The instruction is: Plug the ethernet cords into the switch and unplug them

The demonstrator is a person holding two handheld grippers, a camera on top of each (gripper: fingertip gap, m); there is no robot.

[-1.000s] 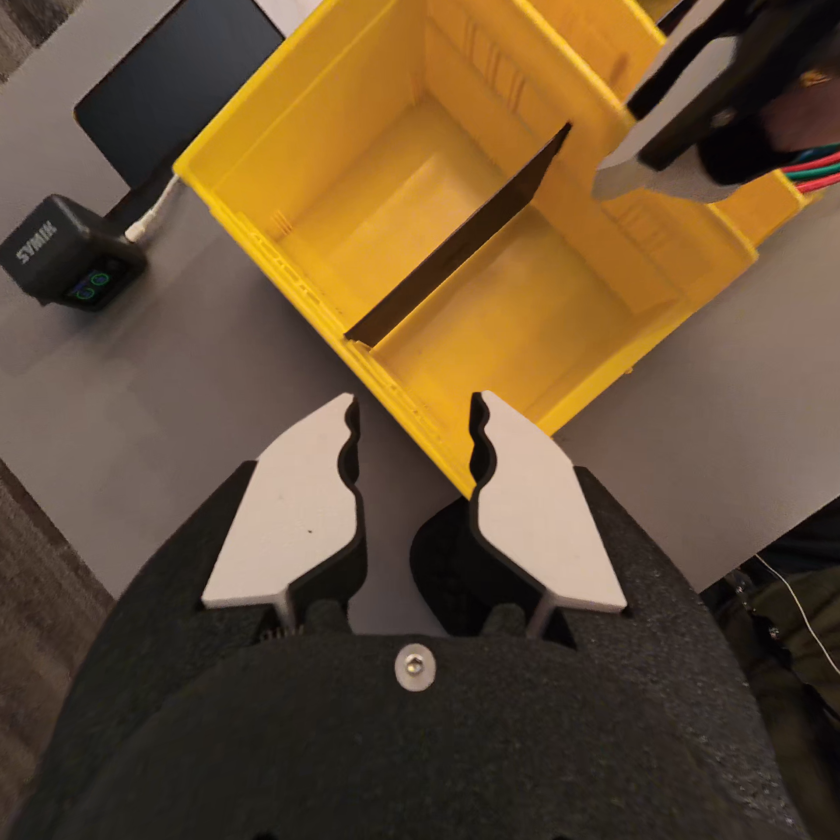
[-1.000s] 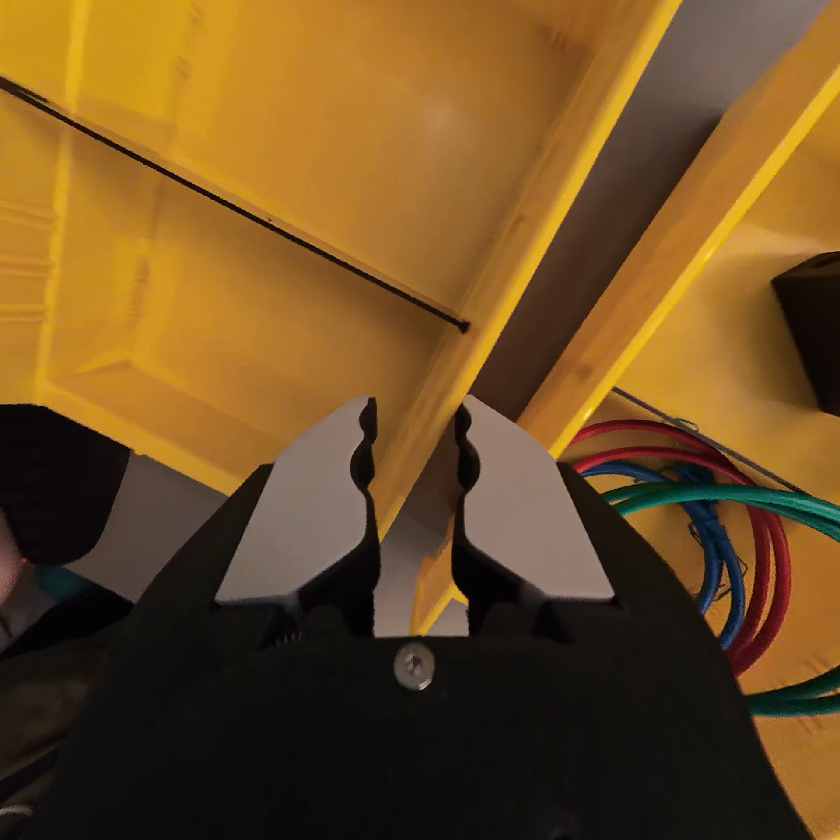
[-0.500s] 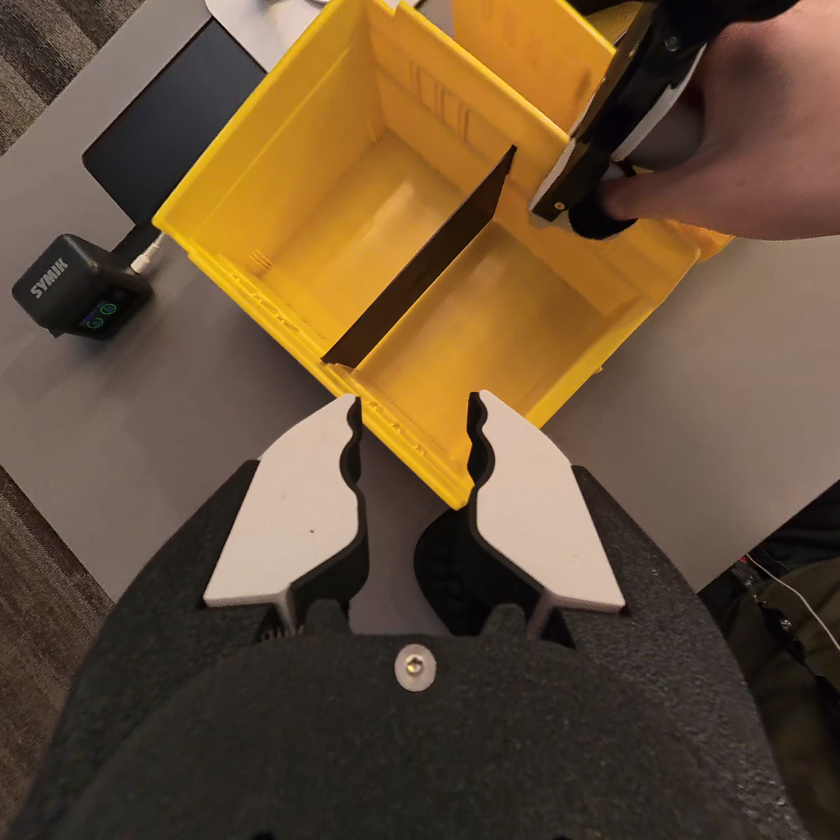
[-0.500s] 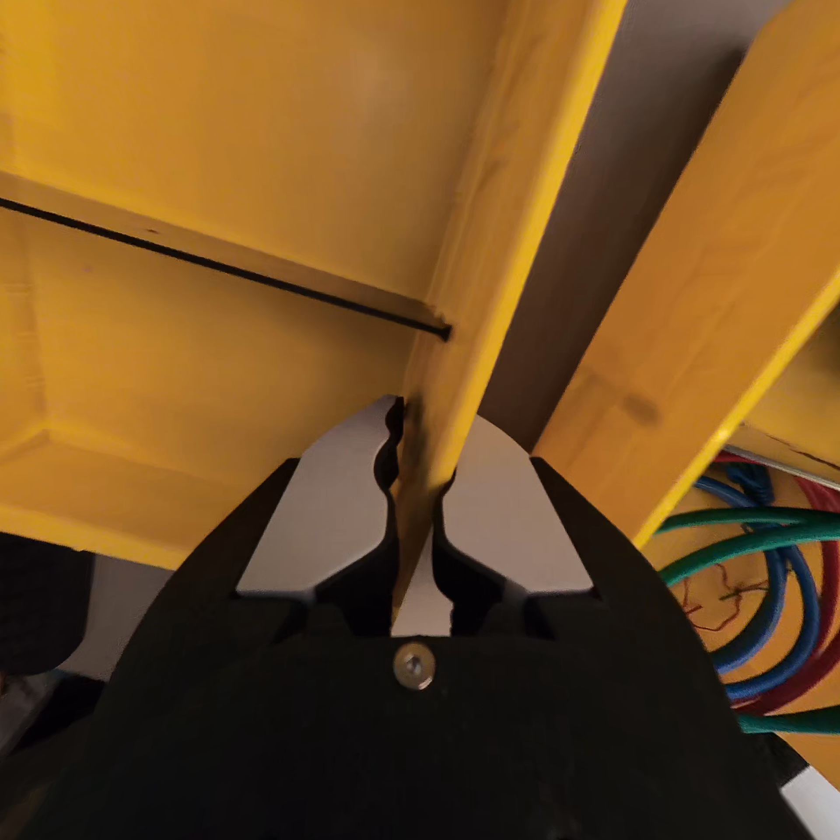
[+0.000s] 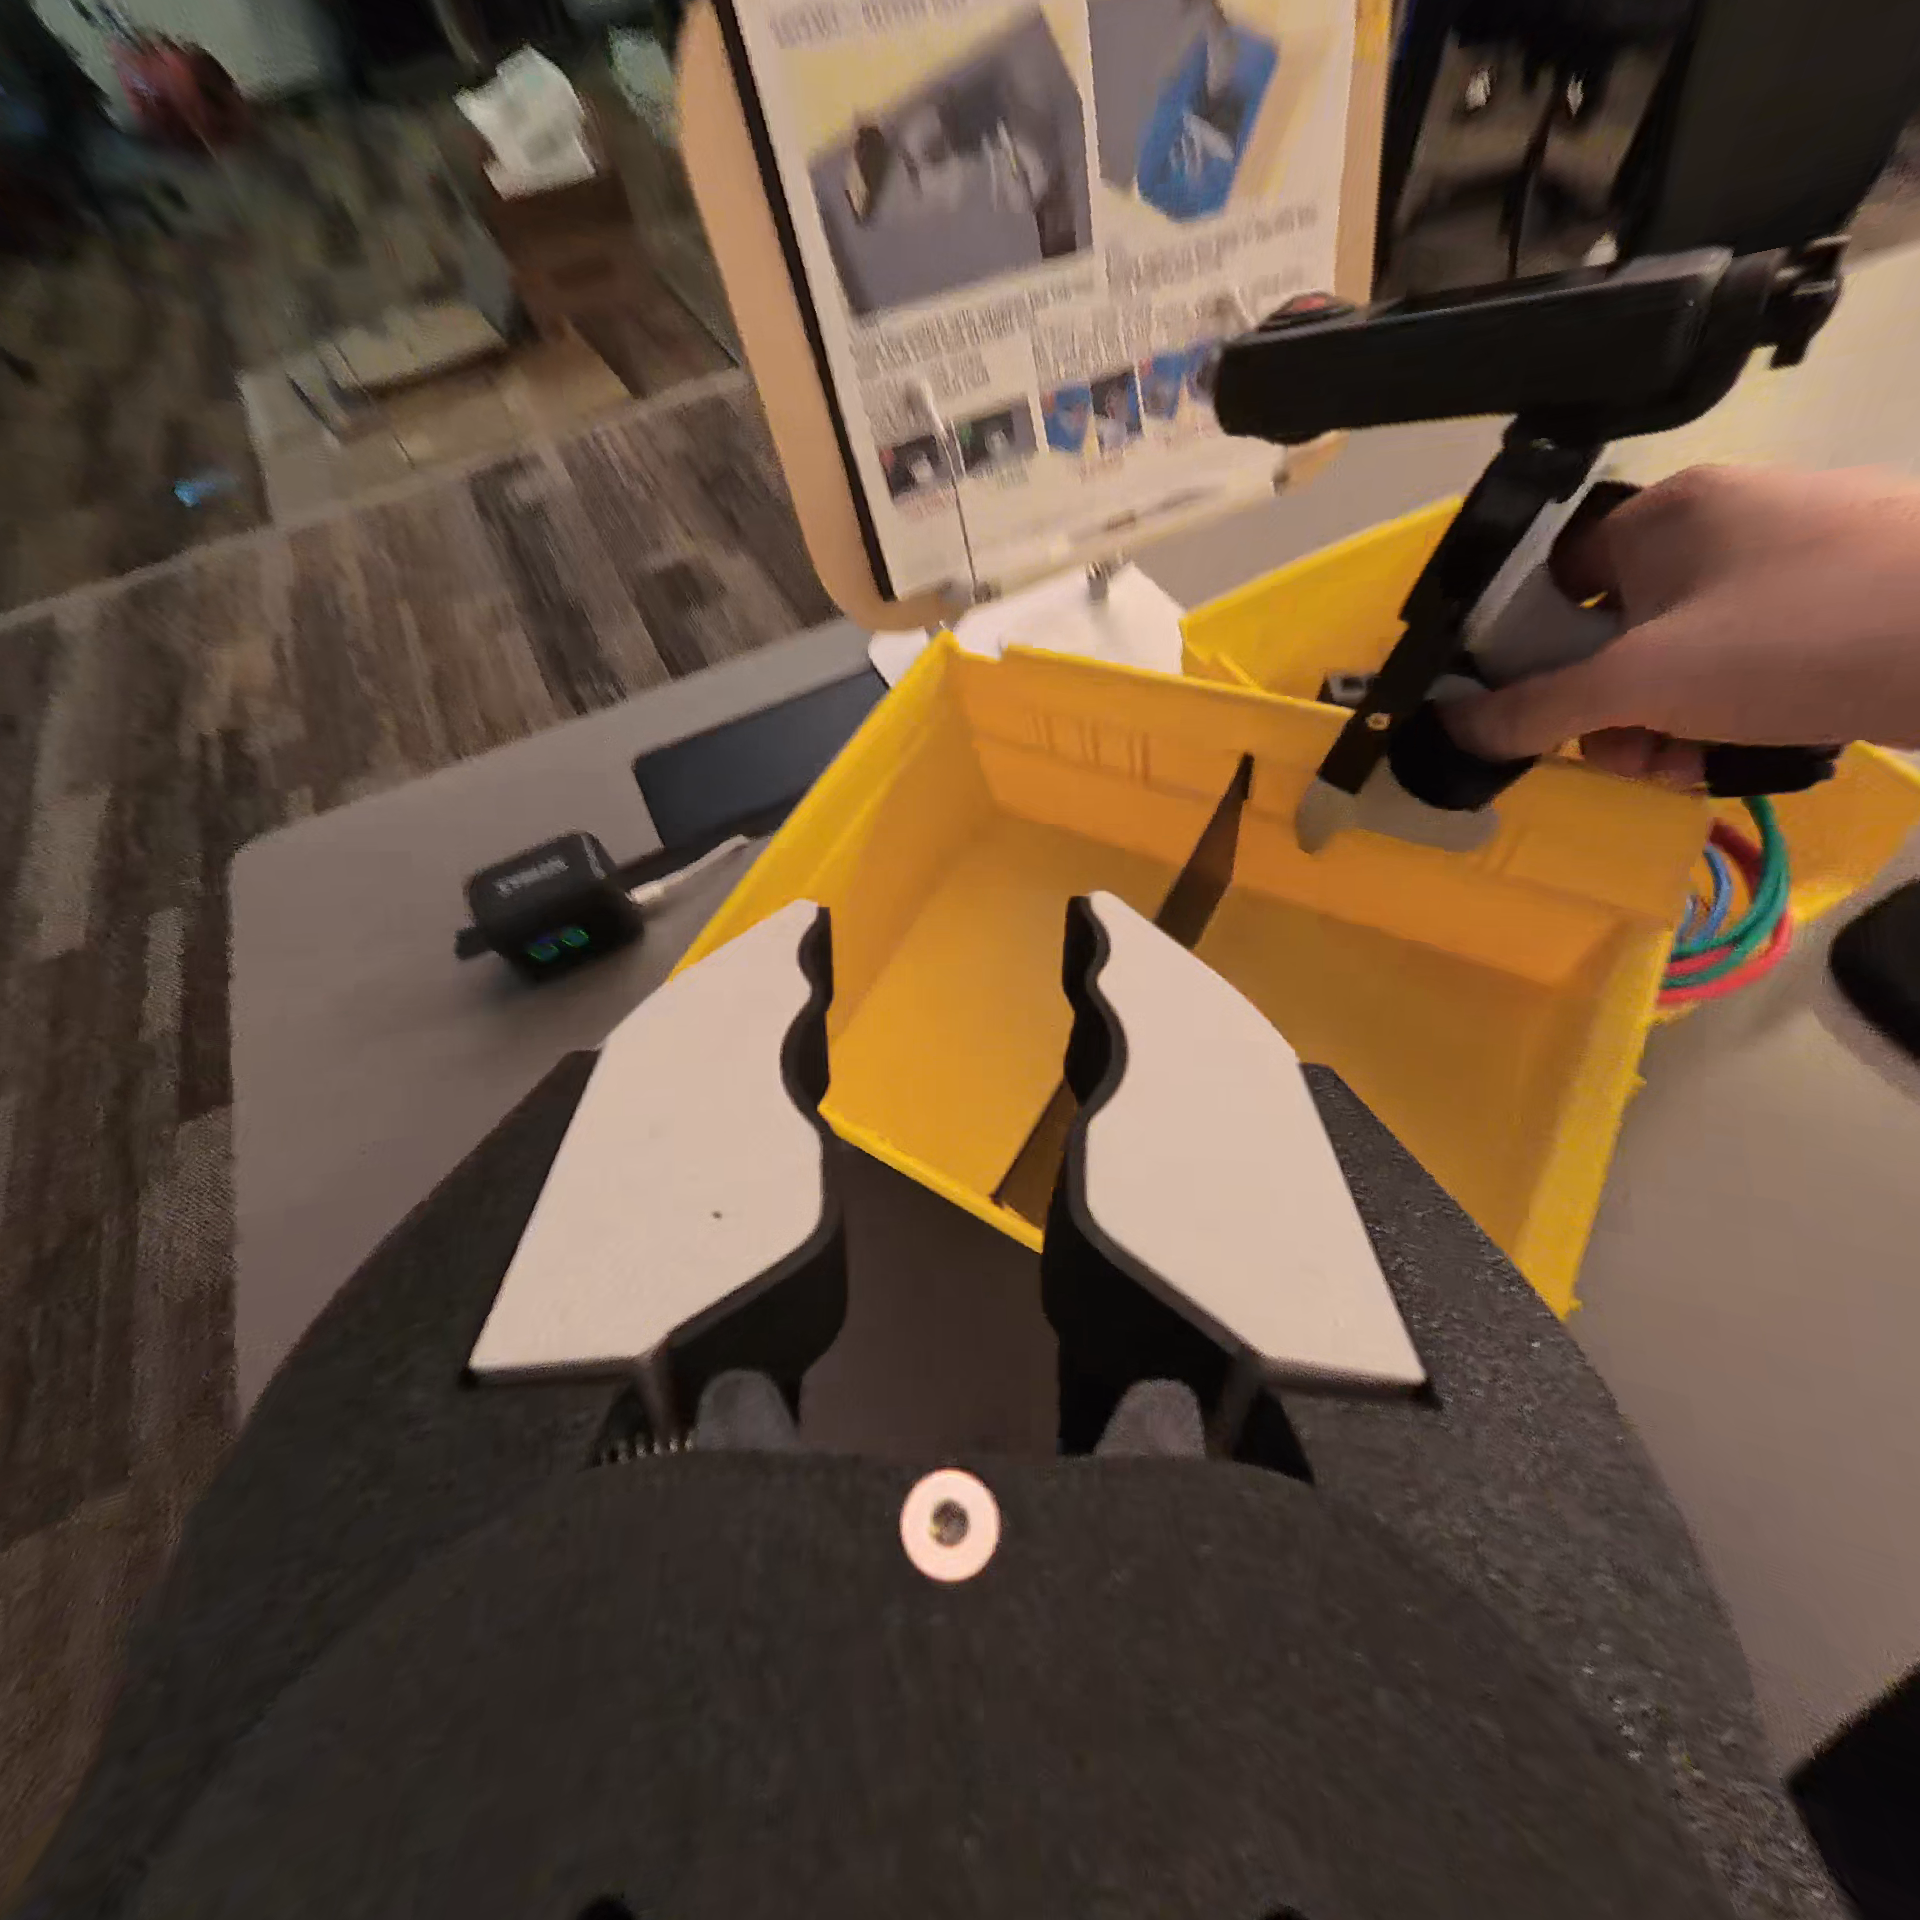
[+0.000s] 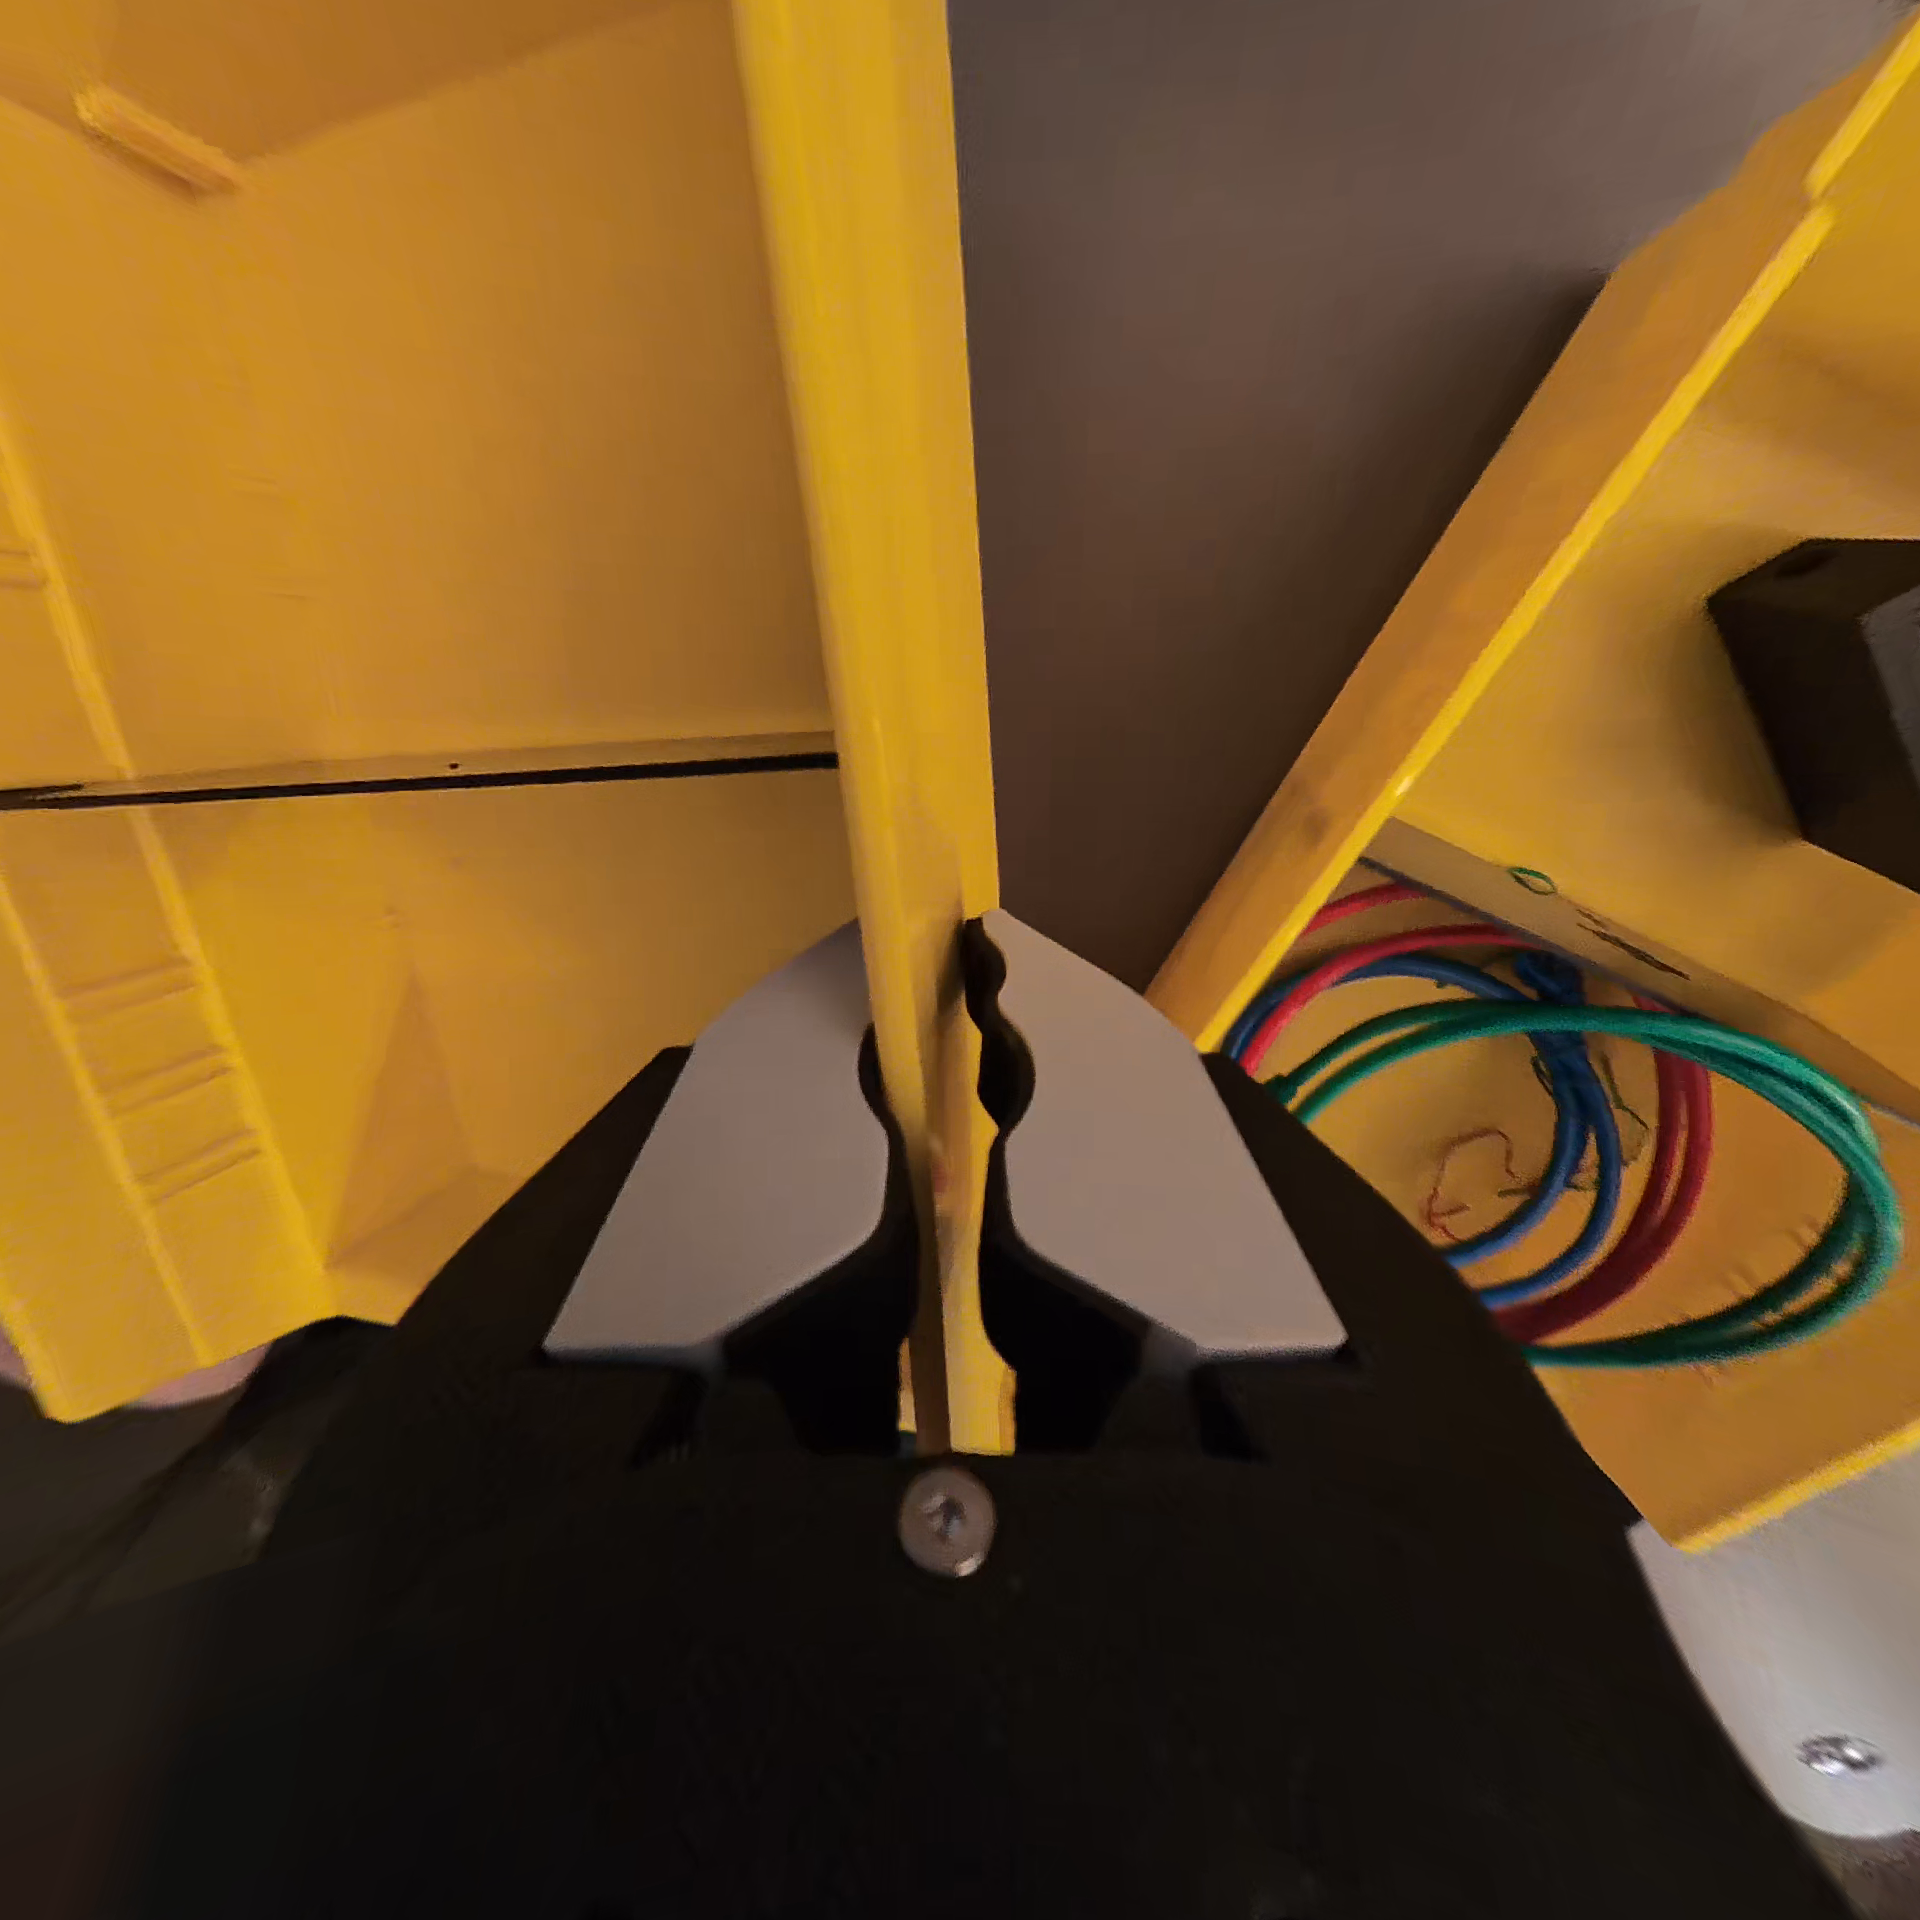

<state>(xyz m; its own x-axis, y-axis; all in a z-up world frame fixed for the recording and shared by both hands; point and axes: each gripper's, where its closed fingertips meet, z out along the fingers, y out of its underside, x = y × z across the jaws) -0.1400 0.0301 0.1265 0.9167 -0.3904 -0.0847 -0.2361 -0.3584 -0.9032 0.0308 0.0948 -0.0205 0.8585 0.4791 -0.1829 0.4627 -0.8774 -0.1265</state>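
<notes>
— So, what sits far left, near nine o'clock?

— Bare gray table [image 5: 343,1039]. Its edge runs down the left side, and striped carpet [image 5: 114,935] lies past it. A small black box [image 5: 545,902] with green lights rests at ten o'clock, with a dark flat pad [image 5: 748,764] just behind it.

— And in the middle?

— My left gripper [image 5: 945,977] hangs with its fingers wide apart and holds nothing. The near corner of the big yellow bin [image 5: 1247,935] pokes up between them. A thin black divider [image 5: 1210,852] splits the bin into two parts, and both look bare inside.

— What about up at twelve o'clock?

— A tan board with pictures [image 5: 1039,281] stands behind the bin.

— Who has the far wall?

— The right gripper [image 6: 940,1039] does. Its fingers are pinched narrow on the bin's yellow rim at two o'clock, and a hand [image 5: 1714,613] holds its handle.

— Where are the cords?

— At three o'clock. Red, blue and green ethernet cords [image 6: 1621,1143] lie coiled in a second yellow bin [image 6: 1538,644], just beside the big one, with a strip of table between the two walls. A dark block [image 6: 1839,675] sits deeper in that bin. I cannot tell whether it is the switch.
</notes>
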